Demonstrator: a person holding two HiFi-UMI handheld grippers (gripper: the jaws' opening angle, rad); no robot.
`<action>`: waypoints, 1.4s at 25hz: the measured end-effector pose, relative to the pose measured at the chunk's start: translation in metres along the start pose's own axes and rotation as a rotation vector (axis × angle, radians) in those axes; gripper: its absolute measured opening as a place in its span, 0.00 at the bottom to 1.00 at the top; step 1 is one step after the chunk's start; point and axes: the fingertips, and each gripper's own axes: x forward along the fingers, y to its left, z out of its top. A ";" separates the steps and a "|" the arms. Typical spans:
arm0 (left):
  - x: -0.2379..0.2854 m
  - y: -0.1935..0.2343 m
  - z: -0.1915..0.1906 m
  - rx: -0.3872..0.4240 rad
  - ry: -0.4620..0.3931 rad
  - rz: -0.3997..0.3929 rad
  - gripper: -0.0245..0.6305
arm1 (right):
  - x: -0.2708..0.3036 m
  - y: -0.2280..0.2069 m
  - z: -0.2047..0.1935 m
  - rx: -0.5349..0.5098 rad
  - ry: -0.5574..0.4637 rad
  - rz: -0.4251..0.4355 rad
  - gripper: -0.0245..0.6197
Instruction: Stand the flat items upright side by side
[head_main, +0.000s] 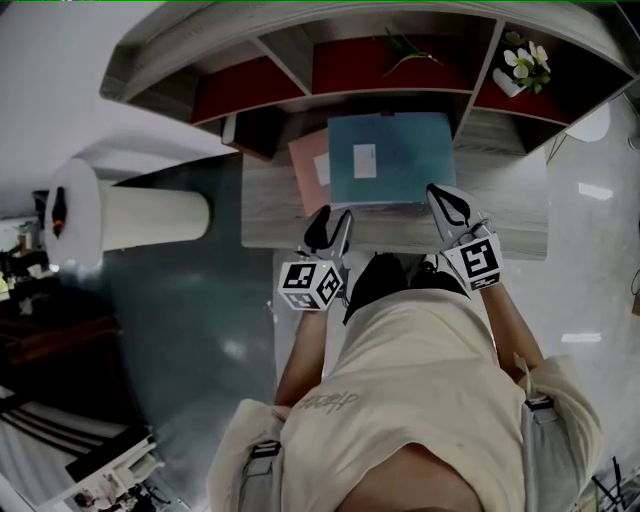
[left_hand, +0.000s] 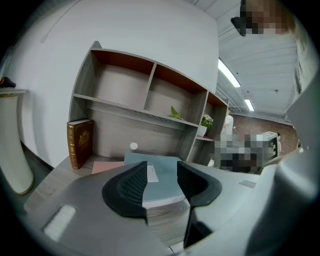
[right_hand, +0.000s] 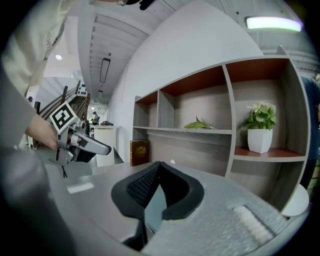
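Head view looks steeply down on a grey wood desk (head_main: 268, 218) with a shelf unit (head_main: 470, 96) standing along its far edge. A thick blue book (head_main: 392, 158) with a white label lies flat on the desk, and it overlaps the right side of a pink book (head_main: 306, 172) that also lies flat. The left gripper (head_main: 336, 214) sits at the near left corner of the blue book. Left gripper view shows its jaws standing apart; the book's cover and pale page edge fill the gap between them, and the pads do not clearly press on anything. The right gripper (head_main: 436, 190) reaches over the near right corner of the same book. Right gripper view shows its jaws closed, tips meeting. A blue-grey sliver shows in the slot below the tips, and I cannot tell whether that is a pinched cover or just the book seen beyond. In left gripper view a brown book (left_hand: 80, 143) with gold tooling stands upright at the desk's left end, against the shelf unit. A white pot of white flowers (head_main: 524, 66) stands in the right compartment and a green sprig (head_main: 408, 50) lies in the middle one. A white cylinder (head_main: 135, 216) lies left of the desk. The person's cream shirt (head_main: 420, 380) fills the lower frame.
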 end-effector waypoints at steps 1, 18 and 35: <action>0.000 0.004 0.002 0.005 0.006 -0.007 0.35 | 0.003 0.001 0.003 -0.004 0.004 -0.011 0.04; 0.053 -0.001 -0.090 -0.391 0.248 -0.267 0.37 | 0.004 -0.004 -0.002 -0.028 0.119 -0.153 0.04; 0.111 -0.010 -0.167 -0.993 0.276 -0.288 0.56 | -0.016 -0.034 -0.044 0.005 0.196 -0.135 0.04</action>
